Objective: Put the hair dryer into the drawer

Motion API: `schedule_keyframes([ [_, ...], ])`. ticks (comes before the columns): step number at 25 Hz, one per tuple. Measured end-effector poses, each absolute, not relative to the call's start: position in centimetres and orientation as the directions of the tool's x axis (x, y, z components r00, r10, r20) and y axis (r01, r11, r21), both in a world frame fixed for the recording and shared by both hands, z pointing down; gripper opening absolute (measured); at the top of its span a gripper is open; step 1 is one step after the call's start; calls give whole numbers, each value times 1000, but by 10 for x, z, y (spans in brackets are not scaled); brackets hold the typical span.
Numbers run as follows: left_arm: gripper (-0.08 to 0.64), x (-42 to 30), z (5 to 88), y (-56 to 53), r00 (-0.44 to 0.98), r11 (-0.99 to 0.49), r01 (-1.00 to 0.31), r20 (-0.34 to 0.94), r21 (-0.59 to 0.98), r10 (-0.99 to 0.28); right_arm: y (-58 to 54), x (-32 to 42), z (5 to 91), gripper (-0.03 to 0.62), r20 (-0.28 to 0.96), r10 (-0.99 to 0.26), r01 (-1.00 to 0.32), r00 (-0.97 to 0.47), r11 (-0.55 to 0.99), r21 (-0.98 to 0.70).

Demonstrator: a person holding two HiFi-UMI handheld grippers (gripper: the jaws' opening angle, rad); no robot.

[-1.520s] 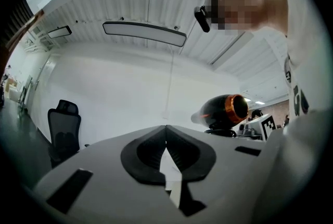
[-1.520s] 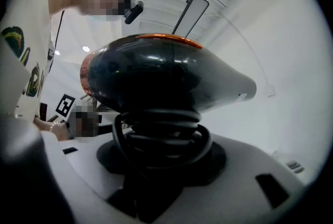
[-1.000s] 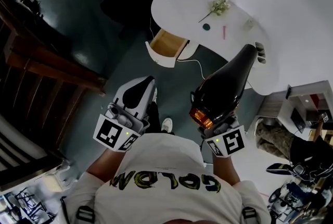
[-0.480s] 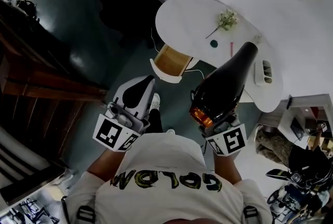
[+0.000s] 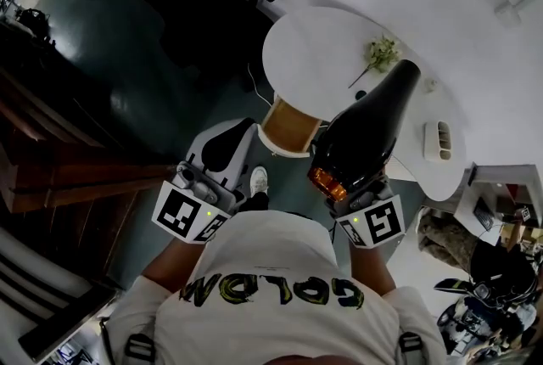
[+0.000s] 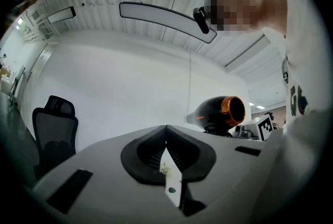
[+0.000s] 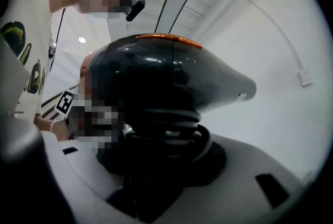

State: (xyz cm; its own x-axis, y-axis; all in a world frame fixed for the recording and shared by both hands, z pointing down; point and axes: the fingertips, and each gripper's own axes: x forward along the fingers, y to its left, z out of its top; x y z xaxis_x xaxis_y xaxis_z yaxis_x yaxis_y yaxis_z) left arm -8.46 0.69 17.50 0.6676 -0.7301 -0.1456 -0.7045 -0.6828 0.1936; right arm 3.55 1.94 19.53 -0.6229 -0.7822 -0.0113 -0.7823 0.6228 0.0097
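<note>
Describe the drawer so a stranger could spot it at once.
Look for the rounded white table ahead. Under its near edge a drawer stands pulled open. Its wood-coloured inside, behind a white front, sets it apart from the white table and the dark floor.

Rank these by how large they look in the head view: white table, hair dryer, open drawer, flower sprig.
1. white table
2. hair dryer, enlarged because it is nearest the camera
3. open drawer
4. flower sprig
</note>
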Motion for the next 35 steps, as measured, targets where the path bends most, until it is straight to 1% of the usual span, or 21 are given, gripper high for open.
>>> schedule_keyframes([
  [6, 11, -88, 180, -26, 699, -711, -674, -140, 201, -702, -10, 23, 197, 233, -8, -793, -793, -609, 609, 16],
  [12, 11, -78, 182, -48, 711, -721, -662, -133, 204, -691, -28, 33, 201, 233, 5, -802, -802, -598, 598, 5],
  [18, 11, -67, 186, -60, 720, -729, -655, -129, 200, -682, -42, 40, 214, 233, 39, -784, -785, -619, 620, -11],
  [20, 12, -63, 190, -63, 731, -737, -642, -122, 209, -671, -45, 41, 220, 233, 58, -775, -777, -629, 629, -22],
  [23, 37, -60, 201, -69, 738, -735, -635, -94, 235, -668, -48, 42, 232, 233, 95, -757, -763, -646, 645, -53],
  [30, 38, -51, 244, -89, 746, -725, -638, -27, 260, -666, -57, 48, 282, 233, 181, -702, -723, -689, 682, -110],
  [35, 43, -47, 278, -89, 758, -721, -631, 30, 286, -652, -46, 41, 327, 233, 264, -630, -679, -730, 712, -179],
])
